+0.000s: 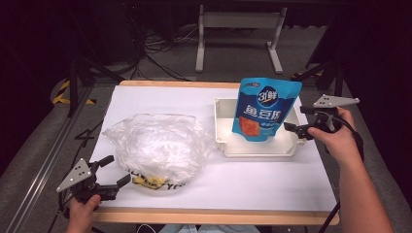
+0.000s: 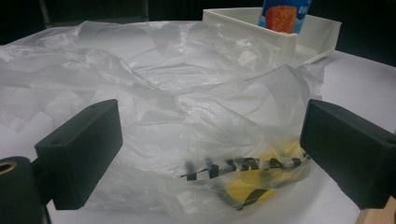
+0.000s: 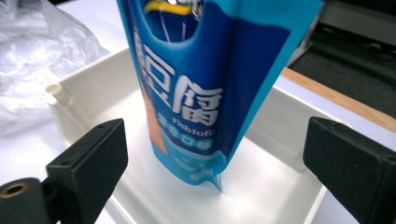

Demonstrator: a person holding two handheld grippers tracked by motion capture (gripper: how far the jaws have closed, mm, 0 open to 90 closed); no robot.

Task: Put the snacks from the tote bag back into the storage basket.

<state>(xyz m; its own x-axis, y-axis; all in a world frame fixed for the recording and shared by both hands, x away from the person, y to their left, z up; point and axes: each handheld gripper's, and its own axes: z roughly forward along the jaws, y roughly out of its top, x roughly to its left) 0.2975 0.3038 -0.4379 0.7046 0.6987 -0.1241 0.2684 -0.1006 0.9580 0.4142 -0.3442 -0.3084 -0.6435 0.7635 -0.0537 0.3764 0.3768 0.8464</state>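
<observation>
Fingers spread wide on both the right gripper (image 1: pixel 297 129) and the left gripper (image 1: pixel 114 171), nothing pinched. One blue snack pouch (image 1: pixel 265 109) upright in one white tray (image 1: pixel 221 127), long axis vertical, top pointing up. One crumpled plastic bag (image 1: pixel 158 143) beside tray, nearer left gripper.

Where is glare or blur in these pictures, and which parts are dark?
High view: the table is brightly lit and the room behind is nearly black. Left gripper view: the plastic bag shines white, losing folds. Right gripper view: the pouch is slightly blurred, with glare on the tray floor.
</observation>
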